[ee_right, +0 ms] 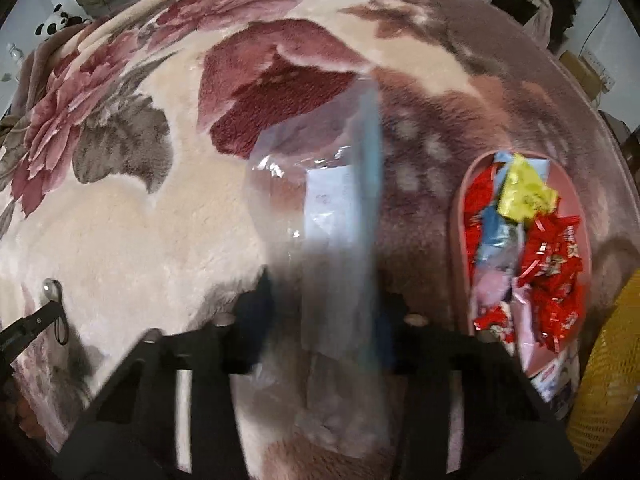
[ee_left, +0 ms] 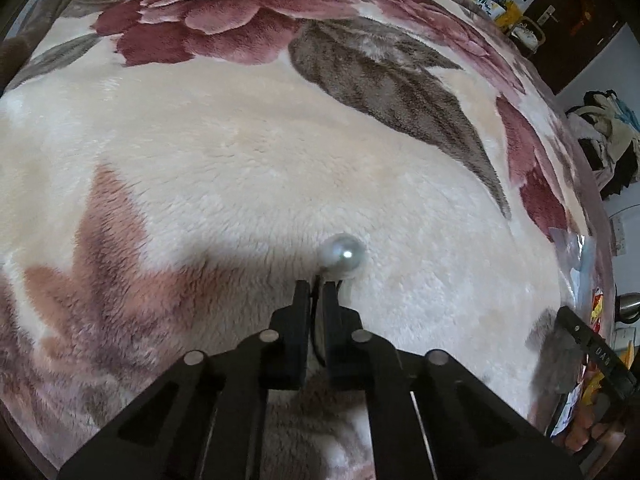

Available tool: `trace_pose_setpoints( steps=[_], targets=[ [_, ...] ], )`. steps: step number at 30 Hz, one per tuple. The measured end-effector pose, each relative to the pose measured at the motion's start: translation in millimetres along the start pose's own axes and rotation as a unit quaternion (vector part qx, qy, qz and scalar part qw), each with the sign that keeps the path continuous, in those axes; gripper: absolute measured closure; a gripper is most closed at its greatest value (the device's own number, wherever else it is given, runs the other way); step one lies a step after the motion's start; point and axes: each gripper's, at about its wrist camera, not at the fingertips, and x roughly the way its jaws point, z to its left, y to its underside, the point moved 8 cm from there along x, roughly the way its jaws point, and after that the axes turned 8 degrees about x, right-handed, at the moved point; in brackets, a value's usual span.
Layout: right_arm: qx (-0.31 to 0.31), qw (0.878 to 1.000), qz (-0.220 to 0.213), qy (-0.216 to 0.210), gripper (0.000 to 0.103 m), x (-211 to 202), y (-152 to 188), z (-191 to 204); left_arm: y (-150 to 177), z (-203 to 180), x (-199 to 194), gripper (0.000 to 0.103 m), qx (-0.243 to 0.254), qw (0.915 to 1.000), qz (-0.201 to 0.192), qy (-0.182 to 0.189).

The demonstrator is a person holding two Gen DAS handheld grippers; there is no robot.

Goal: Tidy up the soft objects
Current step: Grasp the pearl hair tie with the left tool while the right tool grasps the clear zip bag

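Pearl hair tie [ee_left: 341, 255] being clenched by left gripper [ee_left: 316, 286], right gripper [ee_right: 326, 300] pinching clear bag [ee_right: 320, 184]; lifting slowly advisable.

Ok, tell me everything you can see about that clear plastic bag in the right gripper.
The clear plastic bag is thin, crinkly and see-through, with a blue strip along one edge and a white label inside. It stands up between the closed fingers of the right gripper, above the floral fleece blanket, left of the pink tray of sweets.
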Motion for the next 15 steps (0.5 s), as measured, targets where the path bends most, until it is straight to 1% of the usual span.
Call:
trace_pose_setpoints(
  steps=[4, 9, 11, 12, 13, 14, 15],
  targets=[
    [-0.003, 1.0, -0.009, -0.015, 0.083, -12.1, 1.5, 1.4, 6.8, -0.6, -10.3, 0.101, 0.002, 1.0, -0.003, 0.001],
    [-0.016, 0.999, -0.014, -0.034, 0.083, -24.6, 12.5, 13.4, 15.5, -3.9, -18.0, 0.1, 0.013, 0.9999, -0.002, 0.003],
    [-0.019, 0.999, -0.011, -0.041, 0.081, -26.0, 16.7, 16.4, 15.1, -1.3, -16.4, 0.086, 0.008, 0.9999, -0.001, -0.006],
    [-0.018, 0.999, -0.008, -0.043, 0.08, -25.2, 18.2, 16.4, 14.5, 0.0, -15.9, 0.067, 0.004, 1.0, -0.001, -0.007],
    [-0.015, 0.999, -0.004, -0.043, 0.078, -24.5, 18.7, 15.6, 13.9, 0.8, -16.3, 0.054, 0.0, 1.0, -0.004, -0.007],
    [-0.01, 0.999, 0.003, -0.04, 0.07, -22.0, 19.2, 14.0, 11.0, 2.3, -17.2, 0.052, -0.004, 0.9999, -0.013, -0.007],
    [-0.007, 0.999, 0.008, -0.042, 0.058, -19.9, 19.5, 13.2, 8.7, 3.5, -17.1, 0.05, -0.006, 0.9997, -0.019, -0.01]
  ],
)
